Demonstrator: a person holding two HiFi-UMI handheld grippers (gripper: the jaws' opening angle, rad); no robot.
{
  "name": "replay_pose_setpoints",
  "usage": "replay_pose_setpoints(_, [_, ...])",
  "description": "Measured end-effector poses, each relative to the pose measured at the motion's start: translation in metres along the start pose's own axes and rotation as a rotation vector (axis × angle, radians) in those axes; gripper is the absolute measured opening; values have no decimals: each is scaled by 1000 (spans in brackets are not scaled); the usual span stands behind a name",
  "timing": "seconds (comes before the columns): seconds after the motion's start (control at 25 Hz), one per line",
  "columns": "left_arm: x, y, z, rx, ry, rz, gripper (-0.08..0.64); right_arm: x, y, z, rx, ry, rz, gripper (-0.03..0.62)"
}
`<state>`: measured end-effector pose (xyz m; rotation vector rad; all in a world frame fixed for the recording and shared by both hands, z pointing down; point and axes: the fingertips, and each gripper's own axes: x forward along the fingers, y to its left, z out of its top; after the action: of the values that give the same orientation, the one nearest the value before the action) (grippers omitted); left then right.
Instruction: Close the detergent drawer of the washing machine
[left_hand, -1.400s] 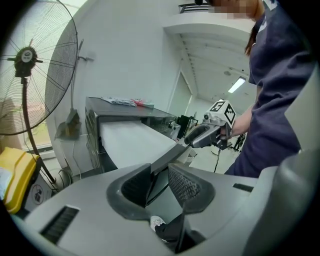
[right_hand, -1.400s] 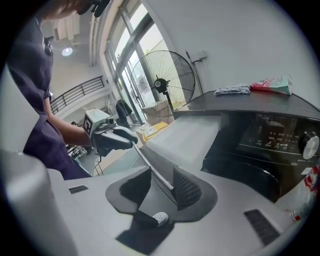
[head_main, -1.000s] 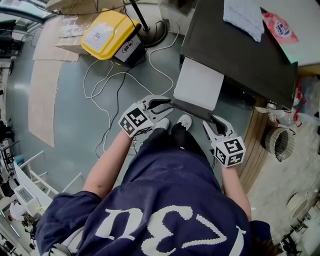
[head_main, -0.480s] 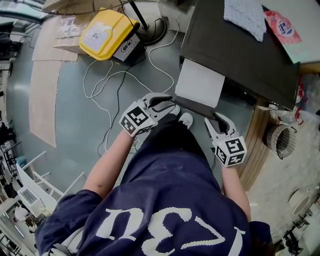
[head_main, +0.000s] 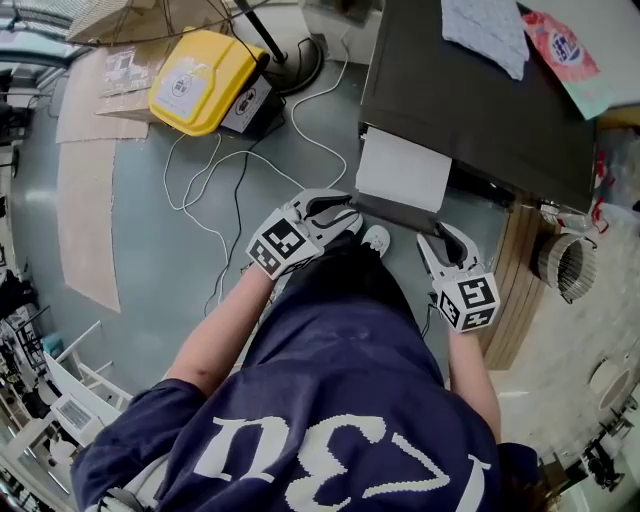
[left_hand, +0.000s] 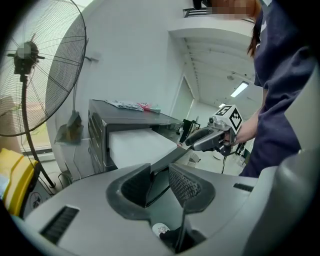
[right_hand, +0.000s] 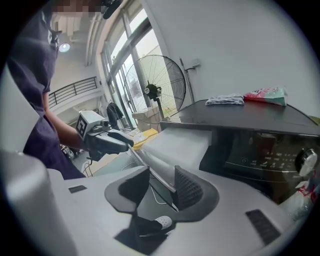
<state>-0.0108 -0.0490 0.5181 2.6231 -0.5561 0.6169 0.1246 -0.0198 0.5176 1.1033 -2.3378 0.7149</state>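
A: How far along?
B: Not shut yet. The drawer (head_main: 403, 172) sticks well out of the washer (head_main: 470, 90), its long axis pointing out toward the person.
A: Grippers?
B: Left gripper (head_main: 340, 212) and right gripper (head_main: 447, 240) both stand open astride the drawer's front edge, the right's jaws just widened. I'd say the whole push is left

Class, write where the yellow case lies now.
In the head view, the yellow case sits at upper left, beside the fan's base, left of the washing machine.
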Motion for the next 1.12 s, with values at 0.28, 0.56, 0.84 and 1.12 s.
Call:
replay_pose_setpoints(0.28, [3, 13, 9, 14, -12, 3, 127, 7, -9, 13, -8, -19, -34, 179])
replay_pose_setpoints(0.56, [12, 30, 19, 14, -25, 22, 127, 18, -23, 26, -10, -32, -46, 183])
replay_pose_setpoints(0.84, [21, 48, 32, 12, -39, 54, 127, 28, -39, 42, -26, -42, -65, 186])
replay_pose_setpoints(1.12, [29, 61, 41, 7, -44, 80, 127, 36, -50, 53, -31, -56, -84, 189])
